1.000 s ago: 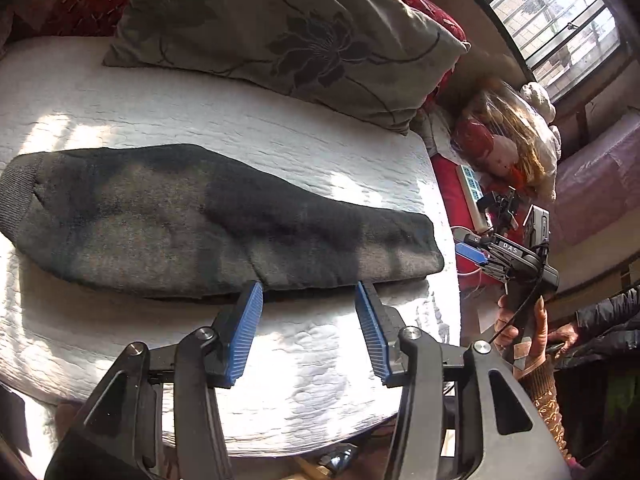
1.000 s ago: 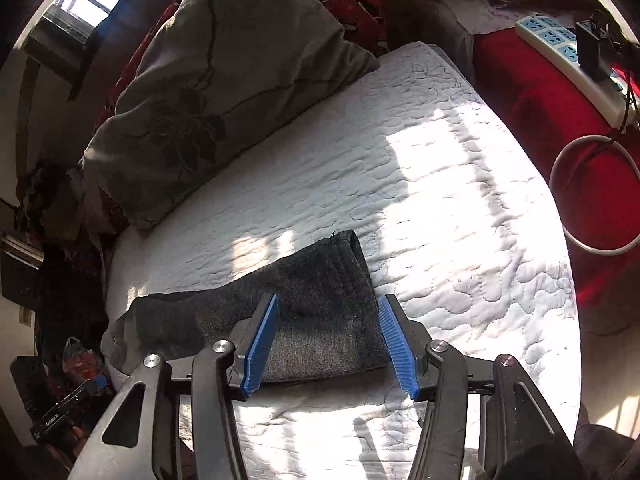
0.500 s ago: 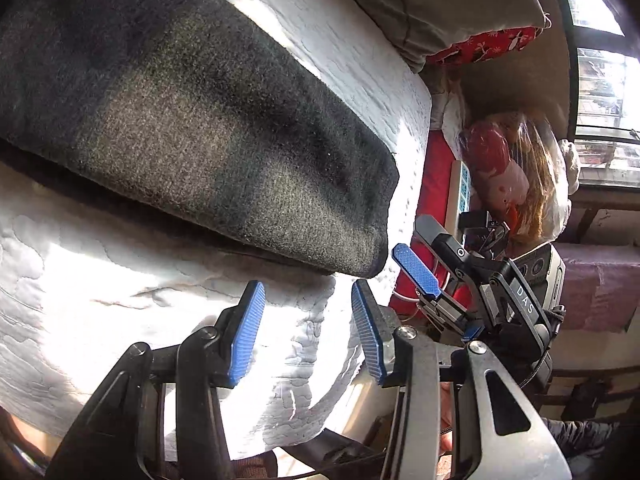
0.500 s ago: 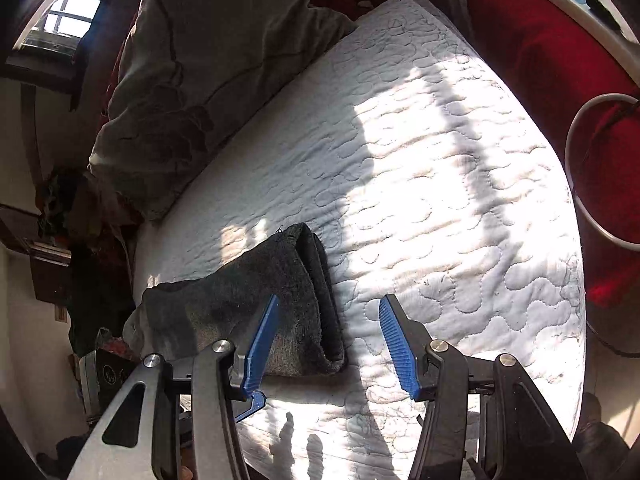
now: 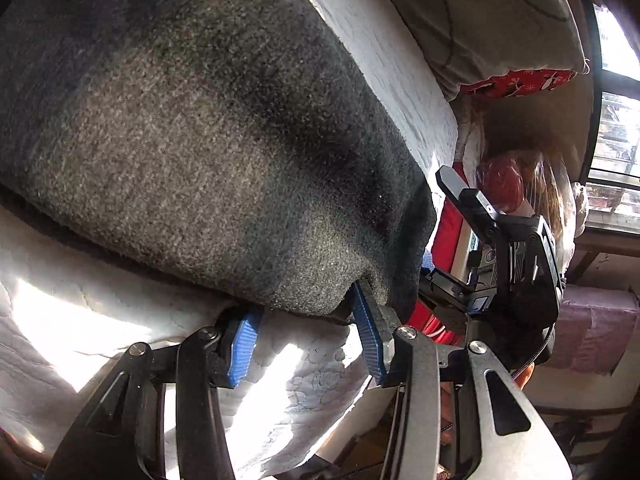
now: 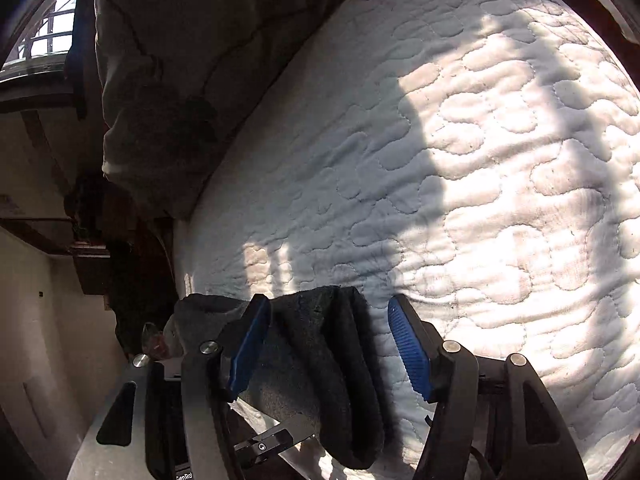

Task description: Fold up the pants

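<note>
Dark grey pants (image 5: pixel 224 152), already doubled leg on leg, stretched flat along the near edge of the bed (image 5: pixel 80 320), with one short end pointing toward the bed's right edge. Much bigger in the left wrist view than one second ago, when seen whole from behind the near edge; now filling most of that view, only the short end and its near corner left in sight. Left hand-held gripper (image 5: pixel 306 320) brought right up to that corner, jaws spread wide and not yet pressed together, the cloth edge draped over both blue fingertips, so probably slid just under the hem. Right hand-held gripper (image 6: pixel 326 306) arrived at the same short end too, after shifting sideways off it half a second ago; jaws also apart, the thick folded end lying between them, one blue pad (image 6: pixel 248 348) touching the cloth and the other standing clear on the bed side. Nothing clamped so far on either side. Judged from this: approach finished, grasp about to start, then likely lifting of this end and carrying it over toward the opposite end for the crosswise fold. Risk of catching only the upper layers, given the thickness. Grey pillow (image 6: pixel 192 60) at the far edge of the bed, well apart from the pants.
</note>
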Tool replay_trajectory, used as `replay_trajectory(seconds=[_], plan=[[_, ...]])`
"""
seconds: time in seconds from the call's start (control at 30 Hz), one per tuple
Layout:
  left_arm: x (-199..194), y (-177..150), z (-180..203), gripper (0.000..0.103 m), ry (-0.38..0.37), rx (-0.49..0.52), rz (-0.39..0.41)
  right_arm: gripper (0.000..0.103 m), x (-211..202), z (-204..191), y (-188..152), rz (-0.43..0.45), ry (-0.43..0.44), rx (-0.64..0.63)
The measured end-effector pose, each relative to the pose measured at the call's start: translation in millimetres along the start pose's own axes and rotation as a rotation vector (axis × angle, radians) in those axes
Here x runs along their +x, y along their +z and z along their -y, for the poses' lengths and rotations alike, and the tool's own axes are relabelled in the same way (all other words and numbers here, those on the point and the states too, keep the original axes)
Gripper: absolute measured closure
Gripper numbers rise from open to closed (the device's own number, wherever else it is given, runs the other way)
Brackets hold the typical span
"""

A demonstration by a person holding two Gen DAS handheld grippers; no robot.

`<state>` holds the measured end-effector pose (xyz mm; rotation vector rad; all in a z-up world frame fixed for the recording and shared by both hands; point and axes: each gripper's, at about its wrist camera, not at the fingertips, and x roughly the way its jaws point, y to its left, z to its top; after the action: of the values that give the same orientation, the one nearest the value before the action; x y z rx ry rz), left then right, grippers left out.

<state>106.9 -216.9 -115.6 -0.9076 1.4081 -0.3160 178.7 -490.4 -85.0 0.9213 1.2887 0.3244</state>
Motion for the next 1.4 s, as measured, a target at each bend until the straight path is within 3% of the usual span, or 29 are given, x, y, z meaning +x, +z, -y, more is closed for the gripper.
replay_trajectory(seconds=[0.13, 0.23, 0.3, 0.37, 0.47, 0.53, 0.77, 1.0, 1.2, 1.4], plan=[[0.5, 0.9, 2.7, 0.061, -0.006, 0.003, 0.009, 0.028, 5.4, 2.3, -0.2, -0.086, 0.080, -0.046], [2.0, 0.1, 5.8, 0.061, -0.002, 0.008, 0.029, 0.031, 6.5, 11.4, -0.1, -0.068, 0.155, 0.024], [3.3, 0.5, 13.0, 0.061, 0.003, 0.037, 0.041, 0.039, 16.2, 3.9, -1.2, -0.076, 0.142, 0.005], [2.5, 2.0, 16.7, 0.065, -0.002, 0.056, 0.049, 0.061, 23.0, -2.0, -3.5, -0.066, 0.075, -0.022], [1.3, 5.5, 16.3, 0.075, -0.016, 0.060, 0.035, 0.074, 15.2, 6.6, -5.0, -0.039, 0.096, 0.039], [-0.3, 7.4, 17.2, 0.079, -0.029, 0.061, 0.019, 0.078, 8.4, 4.5, -9.8, -0.017, 0.092, 0.055], [-29.7, 7.2, 24.1, 0.082, -0.111, 0.095, 0.010, 0.080, -17.2, -39.5, -30.1, 0.042, 0.026, 0.014], [-87.5, 11.7, 18.5, 0.082, -0.222, 0.104, 0.045, 0.080, -27.8, -108.5, -49.4, 0.086, -0.004, -0.036], [-134.0, 35.9, -11.4, 0.082, -0.297, 0.037, 0.105, 0.081, 5.3, -180.5, -63.3, 0.081, -0.024, -0.109], [-166.7, 74.0, -65.0, 0.082, -0.342, -0.085, 0.148, 0.081, 73.5, -245.8, -71.6, 0.028, -0.056, -0.181]])
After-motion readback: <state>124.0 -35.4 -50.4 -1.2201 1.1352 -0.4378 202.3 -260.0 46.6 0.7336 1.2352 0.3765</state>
